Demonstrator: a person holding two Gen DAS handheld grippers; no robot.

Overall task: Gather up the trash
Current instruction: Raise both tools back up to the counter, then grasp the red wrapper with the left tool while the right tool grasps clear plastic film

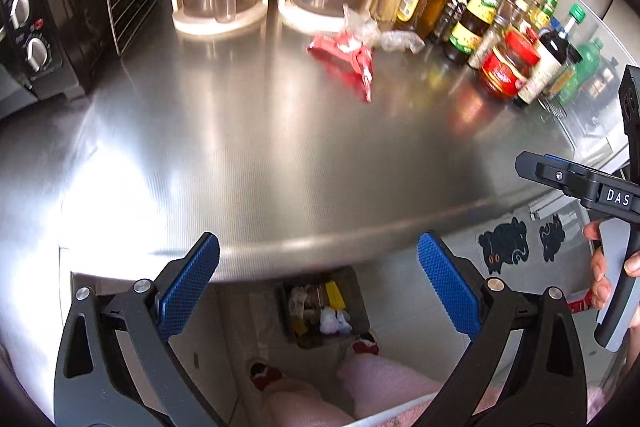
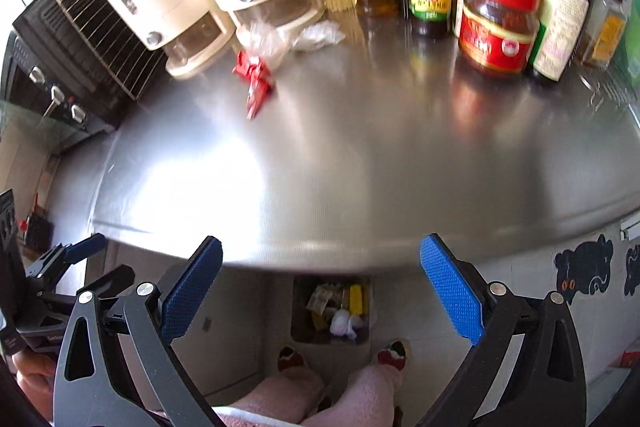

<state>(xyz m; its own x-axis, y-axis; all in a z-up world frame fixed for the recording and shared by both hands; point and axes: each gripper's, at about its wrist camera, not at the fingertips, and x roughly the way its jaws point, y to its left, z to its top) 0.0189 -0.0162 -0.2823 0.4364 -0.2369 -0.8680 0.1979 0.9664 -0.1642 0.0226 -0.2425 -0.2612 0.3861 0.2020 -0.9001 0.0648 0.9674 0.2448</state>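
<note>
Readable text: one marking only.
The white letters "DAS" stand on the black body of the right gripper, seen from the left wrist; bottle and jar labels are too blurred to read.

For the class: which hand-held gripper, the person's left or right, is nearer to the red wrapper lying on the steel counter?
Neither clearly. The left hand-held gripper and right hand-held gripper both hang open over the counter's near edge, side by side, with the red wrapper far ahead by the cream appliances.

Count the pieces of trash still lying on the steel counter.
3, all near the cream appliances: a red wrapper nearest the counter's middle, a crumpled clear plastic bag just behind it, and another clear plastic scrap beside the bottles. More may hide behind the jars.
</note>
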